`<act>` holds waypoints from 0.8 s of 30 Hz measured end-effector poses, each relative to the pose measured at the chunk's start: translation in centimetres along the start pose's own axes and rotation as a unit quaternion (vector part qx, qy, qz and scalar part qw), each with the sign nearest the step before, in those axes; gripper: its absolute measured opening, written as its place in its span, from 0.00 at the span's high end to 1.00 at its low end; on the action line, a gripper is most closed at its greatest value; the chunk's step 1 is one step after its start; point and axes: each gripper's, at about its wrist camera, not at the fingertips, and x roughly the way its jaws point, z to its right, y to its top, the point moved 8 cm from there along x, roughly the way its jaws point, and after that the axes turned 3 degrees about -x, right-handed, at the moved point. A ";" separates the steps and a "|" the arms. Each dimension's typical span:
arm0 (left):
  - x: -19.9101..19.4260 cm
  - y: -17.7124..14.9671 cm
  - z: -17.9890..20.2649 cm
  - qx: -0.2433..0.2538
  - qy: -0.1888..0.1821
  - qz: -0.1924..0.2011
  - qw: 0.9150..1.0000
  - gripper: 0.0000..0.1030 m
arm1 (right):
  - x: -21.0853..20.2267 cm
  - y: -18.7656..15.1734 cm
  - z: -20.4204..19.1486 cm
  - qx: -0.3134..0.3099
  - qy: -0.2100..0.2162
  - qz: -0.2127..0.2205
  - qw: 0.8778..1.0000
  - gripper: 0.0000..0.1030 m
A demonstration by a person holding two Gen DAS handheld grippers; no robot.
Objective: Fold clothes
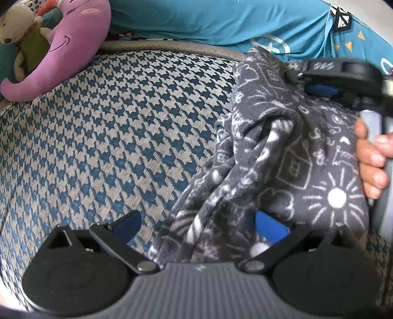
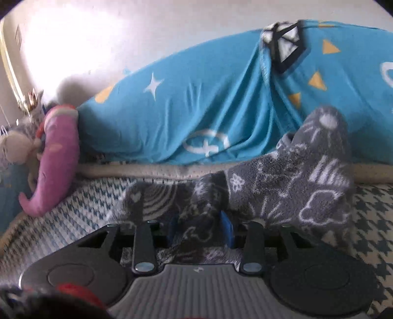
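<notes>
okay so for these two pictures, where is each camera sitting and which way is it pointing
Left wrist: on the left tongs, looking along open fingers over the houndstooth cover; the right tongs and a hand show at right.
Right wrist: on the right tongs, low, facing the blue bedding, shut on the grey garment.
Shared: garment, purple plush, bedding.

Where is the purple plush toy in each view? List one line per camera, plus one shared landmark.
Left wrist: the purple plush toy sits upper left, at the far edge of the houndstooth cover.
Right wrist: it sits at mid left, against the cushion.
Shared landmark: the blue patterned cushion along the back.
</notes>
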 end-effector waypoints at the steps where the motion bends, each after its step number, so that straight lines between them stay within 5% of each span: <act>1: 0.0 0.0 0.0 0.000 0.000 0.001 1.000 0.00 | -0.7 0.2 0.1 -0.004 0.004 0.003 1.000 0.62; 9: 0.0 0.3 -0.1 -0.002 0.004 0.008 1.000 0.00 | -6.2 1.0 4.0 0.003 -0.016 0.022 1.000 0.62; 18: -0.1 0.4 0.0 -0.001 0.009 0.012 1.000 0.00 | -7.7 -1.1 10.2 0.046 -0.063 0.012 0.997 0.53; 24: -0.1 0.4 0.0 -0.002 0.006 0.009 1.000 0.00 | -6.1 -2.0 11.3 0.103 -0.026 0.009 0.994 0.53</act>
